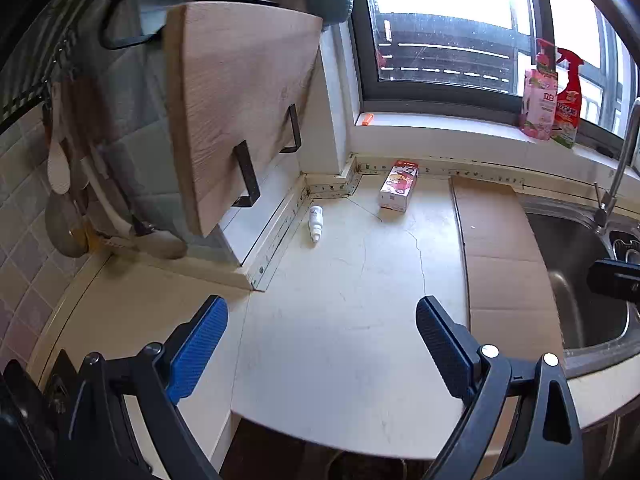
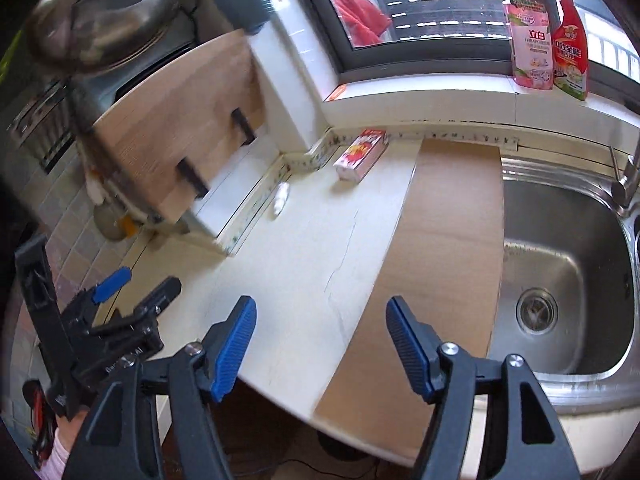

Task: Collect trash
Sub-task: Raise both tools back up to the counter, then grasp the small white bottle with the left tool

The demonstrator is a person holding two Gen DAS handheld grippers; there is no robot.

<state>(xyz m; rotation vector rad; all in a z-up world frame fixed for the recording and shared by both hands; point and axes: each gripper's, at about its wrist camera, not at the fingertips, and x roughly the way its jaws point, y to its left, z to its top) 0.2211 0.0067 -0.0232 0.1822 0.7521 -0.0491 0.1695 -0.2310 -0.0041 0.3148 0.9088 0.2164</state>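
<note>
Claws both mine: left gripper (image 1: 322,350) spread wide, nothing between blue pads; right gripper (image 2: 320,346) likewise wide, empty. Both above pale cracked countertop (image 1: 340,300). Small white plastic bottle (image 1: 315,222) lying flat left of steel sink (image 2: 560,280); pink-and-white carton (image 1: 398,186) nearer sink, by back wall.

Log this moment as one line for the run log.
left claw open, empty | right claw open, empty | carton, small bottle on counter

faucet (image 2: 624,184) top cut off
</note>
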